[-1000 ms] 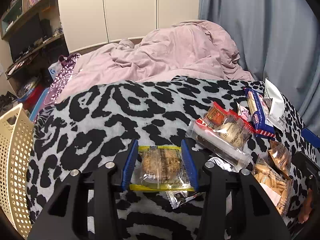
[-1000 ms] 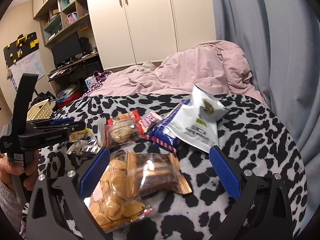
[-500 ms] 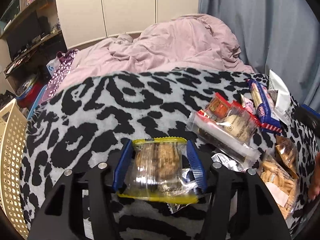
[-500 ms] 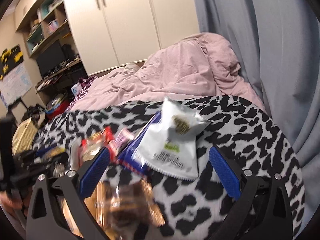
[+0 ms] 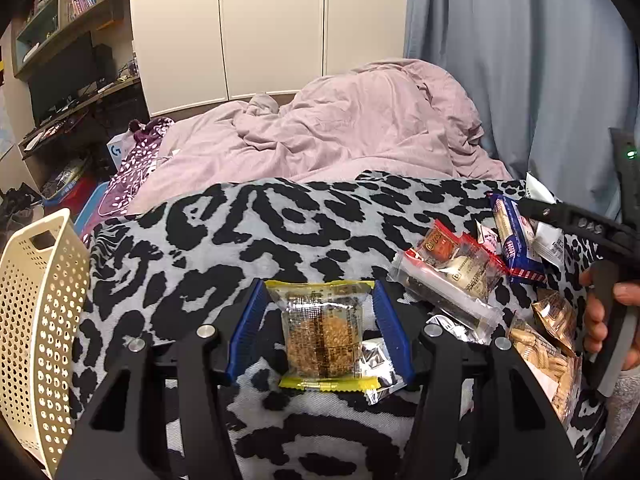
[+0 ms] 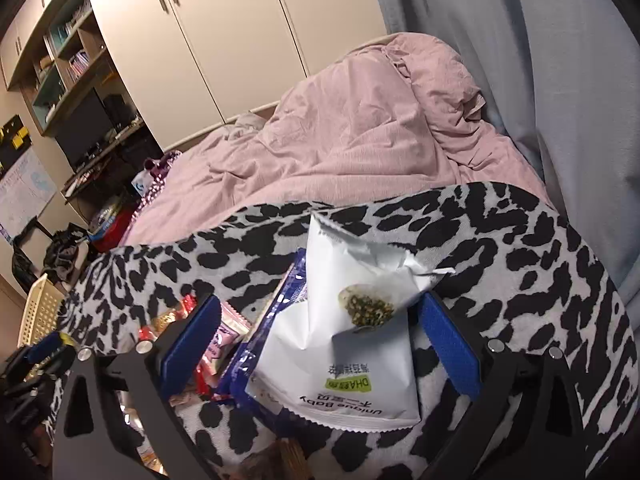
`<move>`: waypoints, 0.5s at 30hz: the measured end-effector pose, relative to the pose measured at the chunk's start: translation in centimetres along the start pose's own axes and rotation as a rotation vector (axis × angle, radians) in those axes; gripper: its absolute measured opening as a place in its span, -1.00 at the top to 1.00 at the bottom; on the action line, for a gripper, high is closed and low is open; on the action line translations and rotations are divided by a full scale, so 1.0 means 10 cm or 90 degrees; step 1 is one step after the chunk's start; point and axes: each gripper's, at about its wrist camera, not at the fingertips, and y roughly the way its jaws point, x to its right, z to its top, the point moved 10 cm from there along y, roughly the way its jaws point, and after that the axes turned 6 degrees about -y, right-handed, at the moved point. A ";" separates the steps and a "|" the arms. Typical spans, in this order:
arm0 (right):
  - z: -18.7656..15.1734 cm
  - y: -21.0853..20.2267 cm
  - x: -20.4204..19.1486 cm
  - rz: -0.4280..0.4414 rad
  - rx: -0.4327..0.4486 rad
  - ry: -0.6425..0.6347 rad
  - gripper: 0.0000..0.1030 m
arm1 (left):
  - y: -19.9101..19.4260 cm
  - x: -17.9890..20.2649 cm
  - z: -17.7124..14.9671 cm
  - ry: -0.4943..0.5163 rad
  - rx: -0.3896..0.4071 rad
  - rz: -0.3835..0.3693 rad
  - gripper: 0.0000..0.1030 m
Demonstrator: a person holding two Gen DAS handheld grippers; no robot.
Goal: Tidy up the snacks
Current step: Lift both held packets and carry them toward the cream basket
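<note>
— What do your tongs hold now?

— My left gripper [image 5: 320, 328] is clenched on a yellow-edged cracker packet [image 5: 323, 336], lifted above the leopard-print blanket [image 5: 224, 240]. My right gripper [image 6: 320, 344] is spread wide and holds nothing, standing around the white puffed-snack bag [image 6: 352, 344], which lies on a blue packet [image 6: 272, 320].

— What may go wrong?

— The cracker wrapper is slippery film, so it may slide out before I reach the cream perforated basket [image 5: 36, 320], well apart at my left. The right jaws may also catch the blue packet together with the white bag.
</note>
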 end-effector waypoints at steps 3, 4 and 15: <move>-0.04 0.07 0.04 -0.016 -0.015 -0.002 -0.45 | -0.05 -0.02 0.01 -0.001 0.006 -0.002 -0.10; -0.06 0.09 0.05 -0.018 -0.018 0.000 -0.36 | -0.06 -0.02 0.01 -0.002 0.007 -0.002 -0.10; -0.12 -0.16 -0.03 -0.002 0.012 -0.029 0.10 | -0.25 -0.20 0.11 -0.027 0.033 0.000 -0.10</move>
